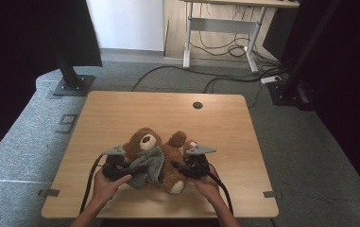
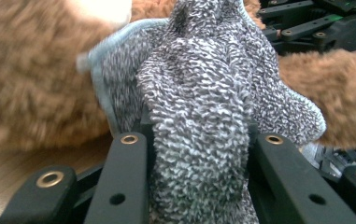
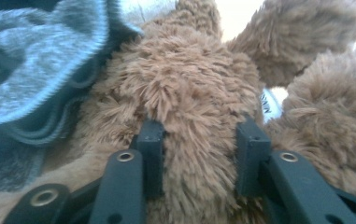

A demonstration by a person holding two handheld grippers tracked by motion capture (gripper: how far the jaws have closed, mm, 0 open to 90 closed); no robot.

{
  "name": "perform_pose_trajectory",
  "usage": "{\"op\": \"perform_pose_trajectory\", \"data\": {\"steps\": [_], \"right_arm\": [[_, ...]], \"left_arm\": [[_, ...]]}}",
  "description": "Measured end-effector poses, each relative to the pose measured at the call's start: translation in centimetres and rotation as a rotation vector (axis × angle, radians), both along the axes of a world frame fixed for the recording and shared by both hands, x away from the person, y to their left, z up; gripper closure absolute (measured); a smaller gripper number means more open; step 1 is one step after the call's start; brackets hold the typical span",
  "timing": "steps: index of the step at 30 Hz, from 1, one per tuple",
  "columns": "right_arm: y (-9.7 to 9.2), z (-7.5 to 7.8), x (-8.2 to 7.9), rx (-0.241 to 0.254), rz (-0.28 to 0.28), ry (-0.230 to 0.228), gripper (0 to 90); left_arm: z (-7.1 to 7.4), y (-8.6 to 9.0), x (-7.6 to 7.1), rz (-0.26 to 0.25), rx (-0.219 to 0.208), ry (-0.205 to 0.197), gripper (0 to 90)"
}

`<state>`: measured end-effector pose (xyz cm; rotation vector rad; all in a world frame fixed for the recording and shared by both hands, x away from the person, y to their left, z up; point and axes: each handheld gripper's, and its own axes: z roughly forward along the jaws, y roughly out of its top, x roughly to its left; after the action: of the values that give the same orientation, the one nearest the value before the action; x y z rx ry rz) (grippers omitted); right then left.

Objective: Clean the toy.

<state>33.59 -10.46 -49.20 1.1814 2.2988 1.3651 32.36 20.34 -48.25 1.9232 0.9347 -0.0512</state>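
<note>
Teddy bear: brown plush teddy bear [image 1: 161,158] lying on its back near the front middle of the light wooden bench [image 1: 121,109], head toward the far side, one arm raised.
Grey cloth: grey knitted terry cloth with a pale blue hem [image 1: 148,166] draped over the bear's chest and belly, hiding most of its torso in the high view.
Left gripper: left gripper [image 2: 199,140] closes on a bunched fold of the cloth; its black fingers [image 2: 124,177] press the fold from both sides. The fold hides the fingertips.
Right gripper: right gripper [image 3: 201,154] has its fingers [image 3: 151,154] sunk into the bear's brown fur, squeezing a tuft on its side; the fur swallows the pads.
Hands: both hands come in cut off at the bottom edge of the high view, each wrapped round its gripper.
Blurred: bear's fur at the left in the left gripper view.
Label: white tag [image 3: 271,105] in the fur, print too small to read.
Far off: grey carpet [image 1: 310,156] with black cables [image 1: 225,47] under a white desk frame [image 1: 225,28].
</note>
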Motion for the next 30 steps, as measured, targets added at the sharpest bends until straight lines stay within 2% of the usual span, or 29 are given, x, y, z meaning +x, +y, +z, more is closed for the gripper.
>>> {"op": "perform_pose_trajectory", "data": {"steps": [7, 11, 14, 16, 20, 22, 23, 30], "right_arm": [[-1.0, 0.0, -0.8, -0.002, -0.114, -0.04, 64.2], [-0.7, 0.0, -1.8, 0.011, -0.137, -0.06, 54.7], [0.1, 0.4, -2.6, 0.006, -0.124, -0.072, 45.0], [0.3, 0.8, -2.9, 0.011, -0.1, -0.066, 42.3], [-0.4, 1.4, -3.1, 0.042, -0.07, -0.045, 44.0], [-0.9, 1.2, -3.1, 0.043, -0.066, -0.031, 44.7], [-1.2, 1.0, -3.0, 0.061, -0.06, -0.012, 45.3], [-1.5, 0.6, -3.1, 0.093, -0.04, 0.017, 47.8]], "left_arm": [[0.2, 0.1, -0.1, 0.001, -0.006, -0.004, 66.6], [0.5, 0.0, -0.2, -0.007, -0.011, -0.009, 66.6], [0.8, -0.3, -0.3, -0.016, -0.01, -0.015, 66.6], [0.8, -0.6, -0.2, -0.021, -0.001, -0.014, 66.6], [0.3, -0.8, 0.0, -0.017, 0.018, 0.006, 66.6], [0.1, -0.9, 0.2, -0.015, 0.026, 0.01, 66.6], [0.0, -0.9, 0.2, -0.014, 0.027, 0.011, 66.6], [-0.7, -1.5, 1.1, 0.0, 0.056, 0.027, 66.7]]}}
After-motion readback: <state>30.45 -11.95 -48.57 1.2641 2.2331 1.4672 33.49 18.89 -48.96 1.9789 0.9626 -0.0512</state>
